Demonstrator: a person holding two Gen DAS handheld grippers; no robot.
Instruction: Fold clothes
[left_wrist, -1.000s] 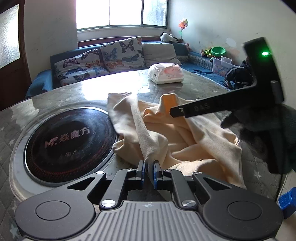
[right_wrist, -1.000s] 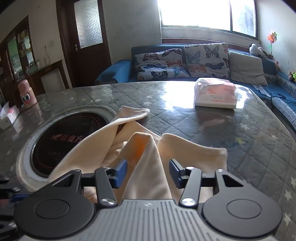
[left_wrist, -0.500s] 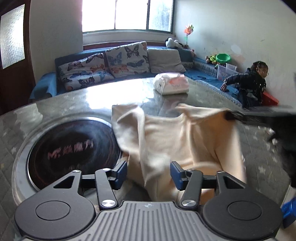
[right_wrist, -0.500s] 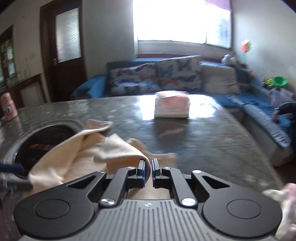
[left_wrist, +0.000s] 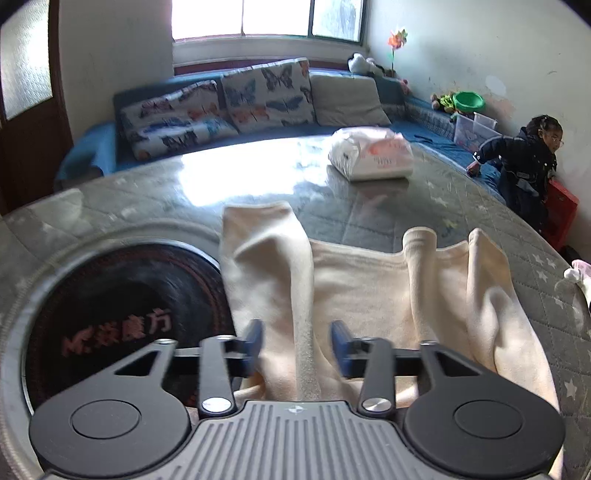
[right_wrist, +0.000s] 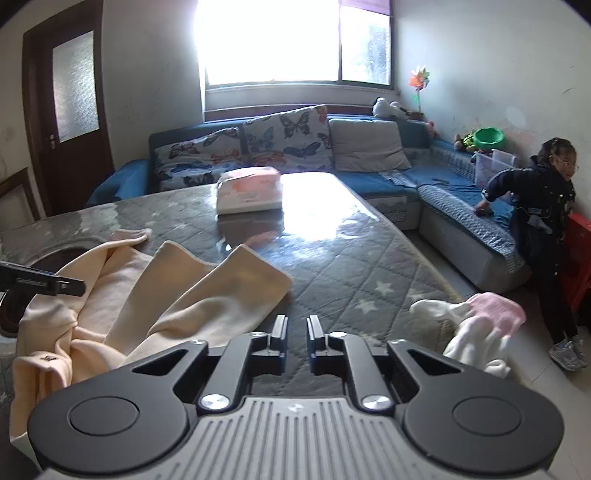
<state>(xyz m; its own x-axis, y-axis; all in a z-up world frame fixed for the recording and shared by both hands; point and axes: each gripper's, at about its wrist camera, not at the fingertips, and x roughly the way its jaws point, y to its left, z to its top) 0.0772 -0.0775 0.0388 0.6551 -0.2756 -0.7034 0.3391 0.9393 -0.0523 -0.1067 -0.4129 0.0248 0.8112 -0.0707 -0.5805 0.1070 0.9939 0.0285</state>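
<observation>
Straddling a raised fold of the cream garment (left_wrist: 354, 288), the left tool (left_wrist: 297, 345) has its jaws apart. They have just been closing, but the pads are still clear of the cloth ridge that runs up between them. That ridge looks like the handle for the next fold, which would explain the tool sitting low at the near hem, bottom centre of its view.

The right tool (right_wrist: 295, 332) has let go. Its jaws have just been opening to a narrow gap with nothing in it, only the quilted bench (right_wrist: 332, 266) showing through. It hangs just right of the garment's nearest flap, probably moving off to find a new corner.

The garment lies rumpled across the near part of the bench, with one sleeve reaching toward the top of the left view. Its left side overlaps the rim of the round black hob (left_wrist: 110, 295).

There is open room beyond the garment, up to the tissue pack (left_wrist: 373, 155). In the right view the bench edge runs down the right side of the frame. A pink and white cloth (right_wrist: 480, 325) sits at that edge, so a wide sweep that way could knock it off.
</observation>
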